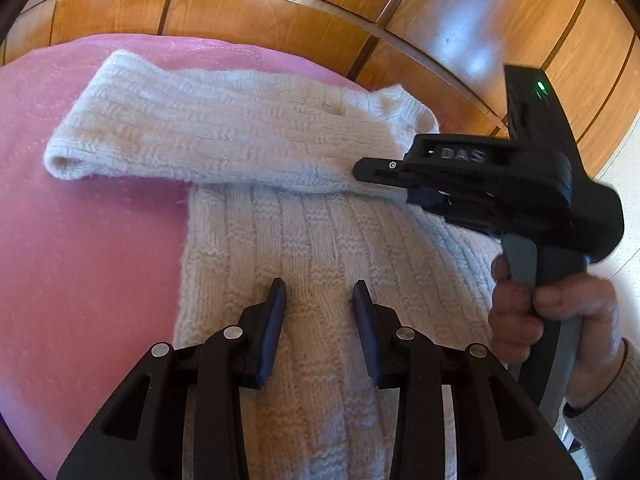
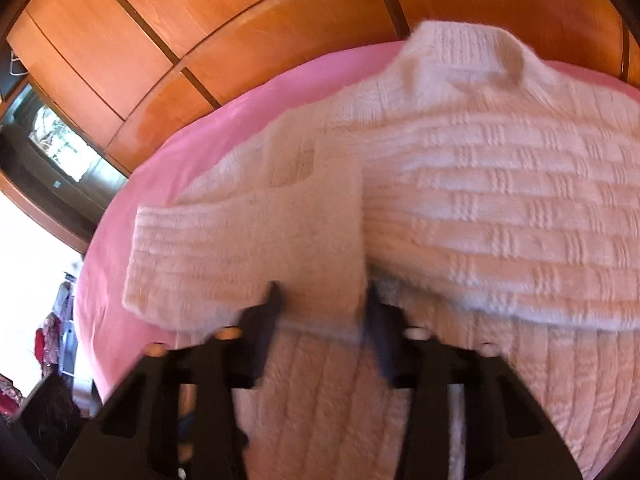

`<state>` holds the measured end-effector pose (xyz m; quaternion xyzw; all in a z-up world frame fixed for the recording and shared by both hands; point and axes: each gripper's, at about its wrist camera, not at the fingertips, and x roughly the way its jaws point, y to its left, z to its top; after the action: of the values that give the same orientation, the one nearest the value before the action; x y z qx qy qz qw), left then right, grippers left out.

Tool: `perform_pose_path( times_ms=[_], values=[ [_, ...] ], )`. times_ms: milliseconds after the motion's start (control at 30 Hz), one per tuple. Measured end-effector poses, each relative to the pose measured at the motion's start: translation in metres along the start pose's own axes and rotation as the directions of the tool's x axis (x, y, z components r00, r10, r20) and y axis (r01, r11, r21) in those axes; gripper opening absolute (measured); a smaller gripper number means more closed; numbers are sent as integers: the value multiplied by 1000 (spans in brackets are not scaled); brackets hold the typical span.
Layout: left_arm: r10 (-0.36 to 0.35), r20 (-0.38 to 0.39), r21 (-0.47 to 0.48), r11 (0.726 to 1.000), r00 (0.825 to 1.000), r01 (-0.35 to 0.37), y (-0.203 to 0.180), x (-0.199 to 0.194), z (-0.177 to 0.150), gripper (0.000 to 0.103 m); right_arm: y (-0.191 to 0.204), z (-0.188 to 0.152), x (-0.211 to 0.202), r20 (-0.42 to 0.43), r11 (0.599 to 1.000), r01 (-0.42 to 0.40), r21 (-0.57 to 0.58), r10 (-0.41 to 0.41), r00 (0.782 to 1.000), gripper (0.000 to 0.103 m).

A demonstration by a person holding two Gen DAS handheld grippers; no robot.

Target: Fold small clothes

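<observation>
Sweater (image 1: 304,248), cream knit, lies on the pink bedspread (image 1: 80,240), one sleeve (image 1: 208,132) folded across its body. Your left gripper (image 1: 319,304) hovers released over the knit. Your right gripper (image 2: 322,300) looks spread around the sleeve edge; blur, grip unclear.

Bright daylight, glare on the far wooden wardrobe (image 1: 472,12). Strong fisheye bending, dark corners. Right wrist view motion-blurred, blown white at near left.
</observation>
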<state>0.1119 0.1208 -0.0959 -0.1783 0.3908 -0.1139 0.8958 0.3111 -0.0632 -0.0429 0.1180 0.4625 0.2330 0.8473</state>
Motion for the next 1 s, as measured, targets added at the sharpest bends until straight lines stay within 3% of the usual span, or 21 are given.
perform_pose_path(
  times_ms=[167,267,400,567,733,833,933,1000],
  values=[
    [12,9,20,1000,1000,-13,-3,0,-3,34,22,15,-49,111,994,-2,-111,14,994,6],
    [21,9,27,999,1000,-21,-5,-1,-5,34,25,30,-99,225,989,11,-146,22,974,6],
    [24,9,30,999,1000,-25,-6,-1,-5,34,-18,45,-147,316,993,88,-83,-58,947,6],
    [29,9,32,999,1000,-29,-7,0,-5,34,-106,36,-158,287,977,188,102,-210,935,6],
    [32,6,33,999,999,-32,-7,0,-4,34,-177,14,-135,176,930,247,272,-300,938,6],
    [41,-9,36,999,999,-40,-8,0,-2,34,-194,3,-120,132,914,252,317,-305,943,6],
    [56,-49,43,998,997,-54,-12,-2,6,34,-195,-2,-117,140,911,263,317,-319,937,7],
    [46,-79,23,999,996,-44,-10,-5,13,34,-195,-1,-120,138,902,286,323,-344,929,18]
  ],
)
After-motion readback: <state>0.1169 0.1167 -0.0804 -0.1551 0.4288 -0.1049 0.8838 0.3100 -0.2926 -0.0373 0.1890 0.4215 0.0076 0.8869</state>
